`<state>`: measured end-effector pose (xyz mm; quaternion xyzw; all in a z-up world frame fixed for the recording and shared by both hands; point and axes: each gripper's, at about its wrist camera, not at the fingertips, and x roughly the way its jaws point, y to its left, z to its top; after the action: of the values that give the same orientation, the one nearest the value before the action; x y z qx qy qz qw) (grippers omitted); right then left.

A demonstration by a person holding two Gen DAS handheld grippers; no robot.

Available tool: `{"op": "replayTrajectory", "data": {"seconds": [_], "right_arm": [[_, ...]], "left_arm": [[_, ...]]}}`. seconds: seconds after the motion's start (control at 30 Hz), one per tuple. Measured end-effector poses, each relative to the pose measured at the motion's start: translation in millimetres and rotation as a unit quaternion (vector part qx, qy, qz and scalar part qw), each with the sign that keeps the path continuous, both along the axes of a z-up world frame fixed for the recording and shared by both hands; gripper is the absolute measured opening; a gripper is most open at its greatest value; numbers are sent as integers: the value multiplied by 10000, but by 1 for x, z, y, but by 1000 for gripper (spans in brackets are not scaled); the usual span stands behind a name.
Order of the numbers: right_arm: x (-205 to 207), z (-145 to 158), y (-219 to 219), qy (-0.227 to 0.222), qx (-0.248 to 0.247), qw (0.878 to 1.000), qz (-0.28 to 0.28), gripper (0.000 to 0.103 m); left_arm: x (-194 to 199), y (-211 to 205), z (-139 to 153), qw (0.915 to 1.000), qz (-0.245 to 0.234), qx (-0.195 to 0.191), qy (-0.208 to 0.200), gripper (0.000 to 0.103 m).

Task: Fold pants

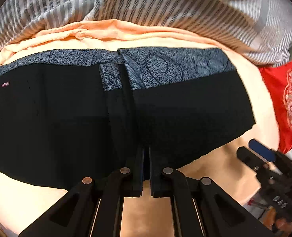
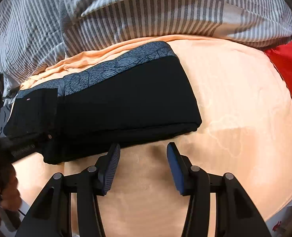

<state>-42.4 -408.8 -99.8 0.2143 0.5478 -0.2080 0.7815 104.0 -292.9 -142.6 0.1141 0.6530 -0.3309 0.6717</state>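
Black pants lie folded across a peach sheet, with a blue-grey patterned band along their far edge. My left gripper points down at the middle of their near edge, its jaws pinched together on the black cloth. In the right wrist view the pants fill the left half. My right gripper stands open over bare sheet just in front of their near edge. Its left fingertip reaches that edge and nothing lies between its pads. From the left wrist view, the right gripper shows at the lower right.
A grey-and-white striped duvet is bunched along the far side. Red cloth with a pale pattern lies at the right. The peach sheet stretches bare to the right of the pants. A person's hand shows at the lower left.
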Motion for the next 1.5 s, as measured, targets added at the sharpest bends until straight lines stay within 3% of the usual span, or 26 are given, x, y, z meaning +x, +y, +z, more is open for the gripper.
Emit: {"op": "replayTrajectory", "data": {"seconds": [0.3, 0.5, 0.67, 1.0, 1.3, 1.37, 1.5], "right_arm": [[-3, 5, -2, -63, 180, 9998, -1, 53], [8, 8, -5, -282, 279, 9991, 138, 54], [11, -1, 6, -208, 390, 9988, 210, 54], [16, 0, 7, -175, 455, 9985, 231, 54], [21, -2, 8, -172, 515, 9983, 223, 54], [22, -3, 8, -170, 519, 9982, 231, 54], [22, -4, 7, -159, 528, 9983, 203, 54]], "left_arm": [[4, 11, 13, 9992, 96, 230, -309, 6], [41, 37, 6, 9965, 711, 423, -108, 6], [75, 34, -5, 9941, 1066, 144, 108, 6], [97, 19, -24, 9908, 979, -563, 740, 6], [95, 23, -23, 9924, 886, -396, 756, 6], [93, 25, -22, 9929, 914, -313, 696, 6], [87, 27, -11, 9961, 880, -57, 27, 6]]}}
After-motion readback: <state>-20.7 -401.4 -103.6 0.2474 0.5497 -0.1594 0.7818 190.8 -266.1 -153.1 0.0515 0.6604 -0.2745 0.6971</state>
